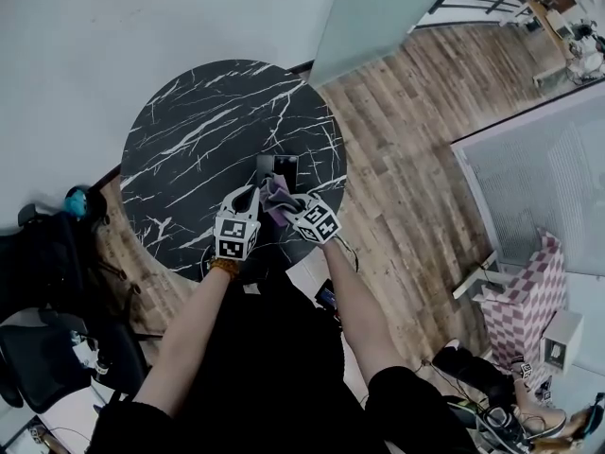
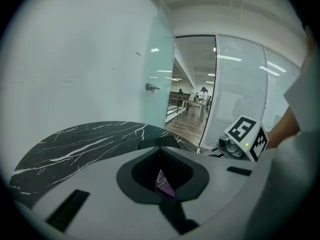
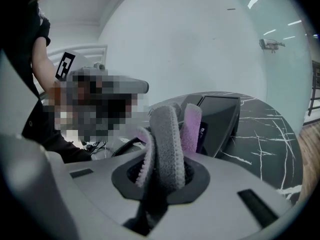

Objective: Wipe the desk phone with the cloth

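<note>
The black desk phone (image 1: 277, 169) stands on the near part of the round black marble table (image 1: 203, 140). A grey and purple cloth (image 1: 278, 200) is bunched just in front of it. My right gripper (image 1: 285, 208) is shut on the cloth, whose folds (image 3: 167, 144) stick up out of its jaws, with the phone (image 3: 220, 121) just behind. My left gripper (image 1: 252, 197) comes in from the left, its jaws together, and a sliver of purple cloth (image 2: 164, 182) shows between them. The right gripper's marker cube (image 2: 246, 136) lies close on its right.
The table's near edge is right under both grippers. A coiled phone cord (image 3: 119, 147) trails off to the left. A white wall and a glass door (image 2: 159, 79) stand beyond the table. Black chairs (image 1: 43, 282) sit at the left, and wooden floor (image 1: 406, 159) lies to the right.
</note>
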